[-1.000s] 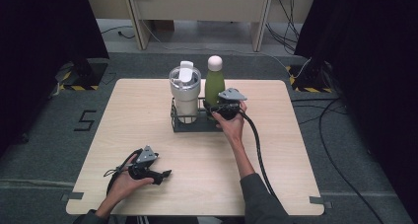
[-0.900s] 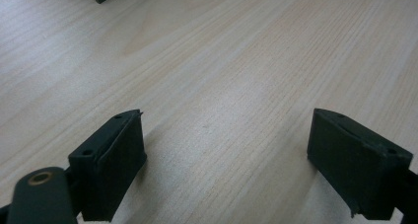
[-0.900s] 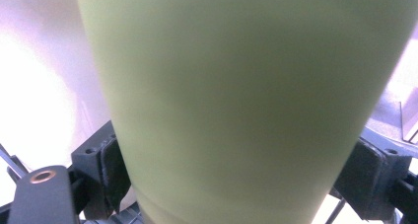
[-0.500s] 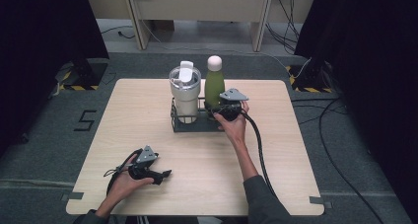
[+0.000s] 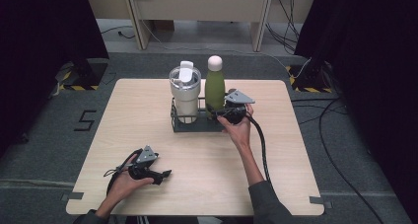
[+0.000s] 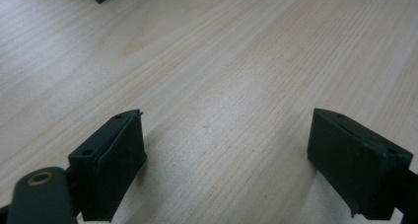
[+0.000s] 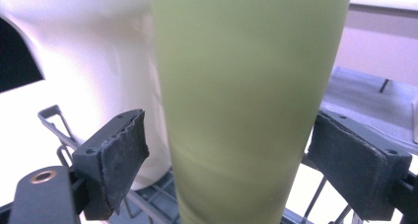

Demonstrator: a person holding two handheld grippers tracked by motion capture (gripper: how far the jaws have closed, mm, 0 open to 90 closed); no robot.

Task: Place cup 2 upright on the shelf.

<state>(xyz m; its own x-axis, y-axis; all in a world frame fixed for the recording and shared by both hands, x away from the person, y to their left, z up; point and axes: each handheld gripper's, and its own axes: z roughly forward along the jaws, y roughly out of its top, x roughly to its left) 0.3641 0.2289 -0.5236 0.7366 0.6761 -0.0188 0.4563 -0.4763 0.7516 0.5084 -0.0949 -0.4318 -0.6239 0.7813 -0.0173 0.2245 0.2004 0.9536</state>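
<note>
1. The table [image 5: 148, 110] was the biggest thing before you: pale wood, bare under your left gripper [image 6: 226, 160], whose fingers stood wide apart with nothing between them.
2. The dark wire rack [image 5: 185, 125] sat just beyond your right gripper [image 7: 229, 160], holding two vessels side by side.
3. The white tumbler [image 5: 186, 93] stood upright in the rack, off to the left of your right fingers [image 7: 116, 150] and behind the bottle.
4. The green bottle [image 7: 246, 95] stood directly between your right fingers, which were spread on either side of its body and not yet touching it. Its long axis ran vertical, with the pale cap [image 5: 214, 62] pointing up.
5. You should have judged it rigid, probably metal, with a smooth matte coat that could slip; its weight depended on contents you could not see. The lower body between the pads looked the sensible place to grip, squarely across, so that it would lift straight up out of the rack.
</note>
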